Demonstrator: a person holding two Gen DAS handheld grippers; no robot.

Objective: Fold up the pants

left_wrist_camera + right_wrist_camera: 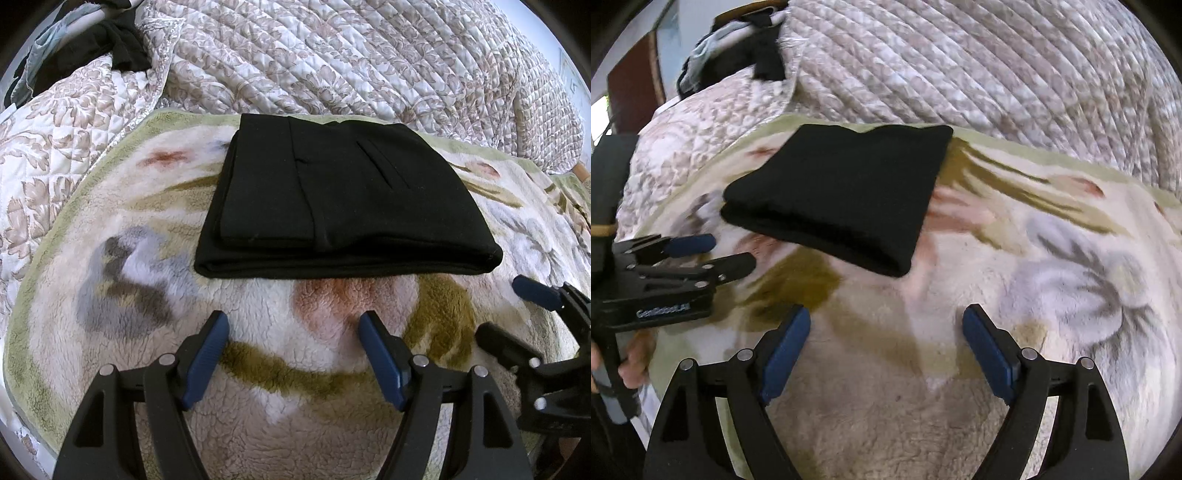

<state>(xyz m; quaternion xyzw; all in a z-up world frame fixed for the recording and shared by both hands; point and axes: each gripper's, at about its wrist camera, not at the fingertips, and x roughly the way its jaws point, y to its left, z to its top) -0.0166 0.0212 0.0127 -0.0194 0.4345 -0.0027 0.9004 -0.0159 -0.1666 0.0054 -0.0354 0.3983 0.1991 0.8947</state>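
The black pants (340, 195) lie folded in a flat rectangular stack on a fleecy flower-print blanket (122, 206), with a pocket slit on top. In the left wrist view my left gripper (293, 321) is open just short of the stack's near fold, nothing between its blue pads. My right gripper (498, 306) shows at the right edge. In the right wrist view the pants (842, 192) lie up and left of my right gripper (886, 314), whose jaws stand wide over bare blanket (1034, 240). My left gripper (733, 251) enters from the left, held by a hand (631, 354).
A quilted floral bedspread (332, 55) is bunched behind the blanket. Dark and pale-blue clothes (122, 44) are piled at the far left corner, also in the right wrist view (764, 48). The blanket's green border (22, 332) curves along the left.
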